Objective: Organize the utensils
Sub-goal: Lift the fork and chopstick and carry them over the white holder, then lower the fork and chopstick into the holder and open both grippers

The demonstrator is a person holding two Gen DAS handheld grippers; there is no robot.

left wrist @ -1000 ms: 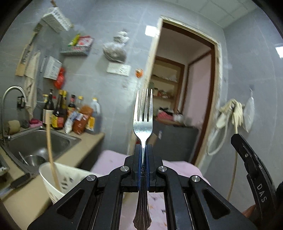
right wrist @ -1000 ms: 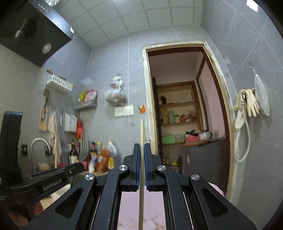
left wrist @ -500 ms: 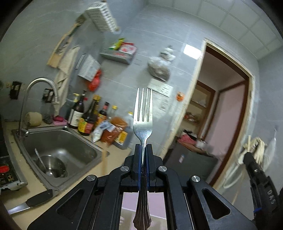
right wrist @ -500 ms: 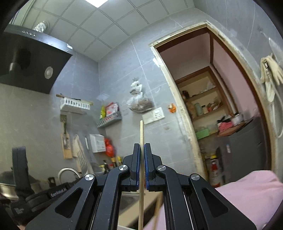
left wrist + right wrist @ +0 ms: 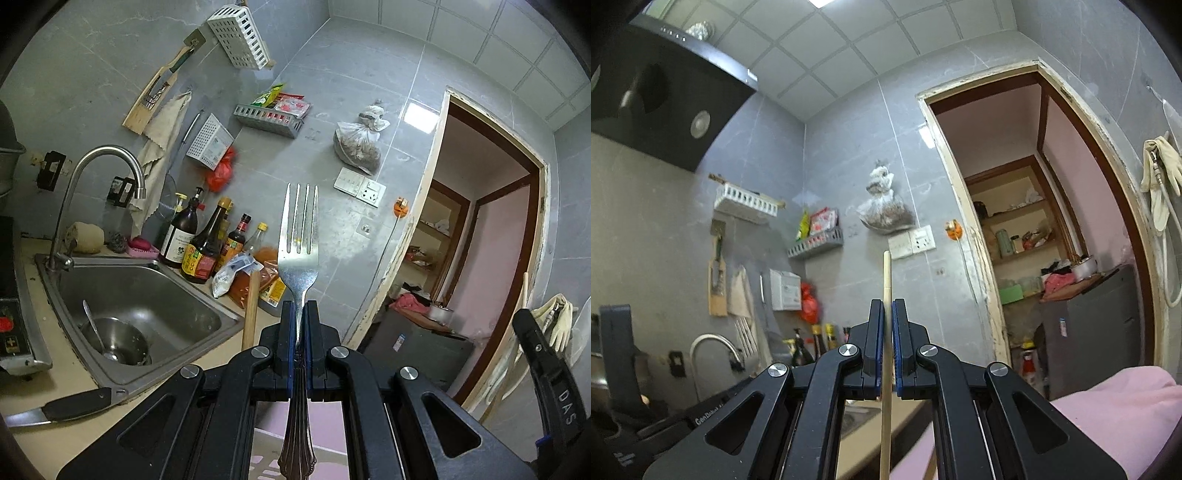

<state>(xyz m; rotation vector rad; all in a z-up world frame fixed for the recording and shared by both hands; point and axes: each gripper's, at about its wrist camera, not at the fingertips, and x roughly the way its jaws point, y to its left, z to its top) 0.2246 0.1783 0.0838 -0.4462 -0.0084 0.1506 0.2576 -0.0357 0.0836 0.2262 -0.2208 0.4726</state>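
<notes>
A silver fork stands tines up in my left gripper, which is shut on its neck; the handle runs down between the fingers. My right gripper is shut on a pale wooden chopstick that points up. In the left wrist view, another wooden stick rises just left of the fingers, its lower end hidden. The right gripper shows at the right edge of the left wrist view. The left gripper's black body and the fork's tines show low on the left of the right wrist view.
A steel sink with a tap holds a bowl and spoon. Sauce bottles line the wall. A black-handled knife lies on the counter. A doorway and pink cloth are on the right.
Both views have swung and rolled, bringing the sink and bottles closer in the left wrist view. The white basket at lower left has dropped out of sight. Both grips are unchanged.
</notes>
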